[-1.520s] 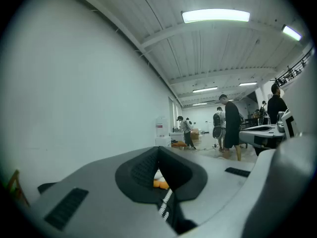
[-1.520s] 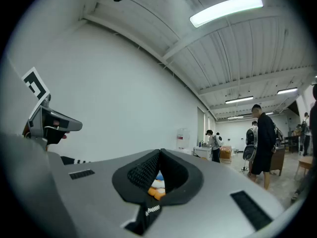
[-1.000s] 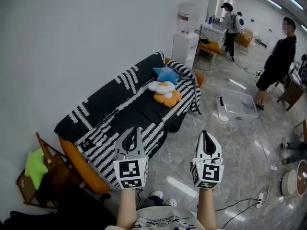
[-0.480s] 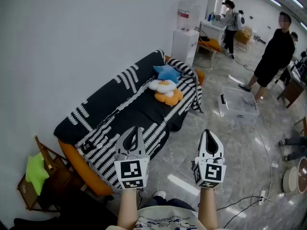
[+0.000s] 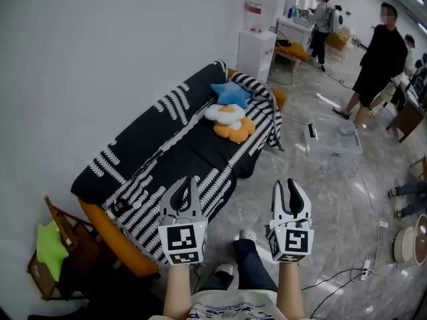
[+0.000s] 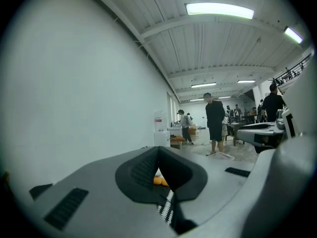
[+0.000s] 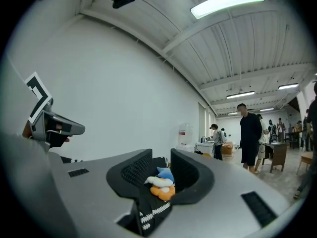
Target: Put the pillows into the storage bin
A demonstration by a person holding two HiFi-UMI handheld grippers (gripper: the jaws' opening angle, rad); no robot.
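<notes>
On the black-and-white striped sofa (image 5: 167, 145) lie a blue star pillow (image 5: 231, 93) and a white-and-orange flower pillow (image 5: 230, 123), touching each other. A clear storage bin (image 5: 331, 142) stands on the floor right of the sofa. My left gripper (image 5: 189, 181) is held in the air well short of the sofa, shut with nothing in it. My right gripper (image 5: 287, 187) is level beside it, its jaws opening with nothing between them. Along the right gripper (image 7: 162, 157) I see the blue pillow (image 7: 164, 173) and the flower pillow (image 7: 162, 190) far off. The left gripper (image 6: 158, 150) shows its tips meeting.
A green star cushion (image 5: 50, 242) sits on a wooden chair (image 5: 67, 235) at the sofa's near end. A water dispenser (image 5: 257, 42) stands beyond the sofa. A person in black (image 5: 377, 59) stands near the bin, another (image 5: 322, 22) farther back. Cables (image 5: 353, 272) lie on the floor.
The right gripper's jaws have parted from shut. My foot has stepped forward below the grippers. The person in black has walked left, closer to the bin.
</notes>
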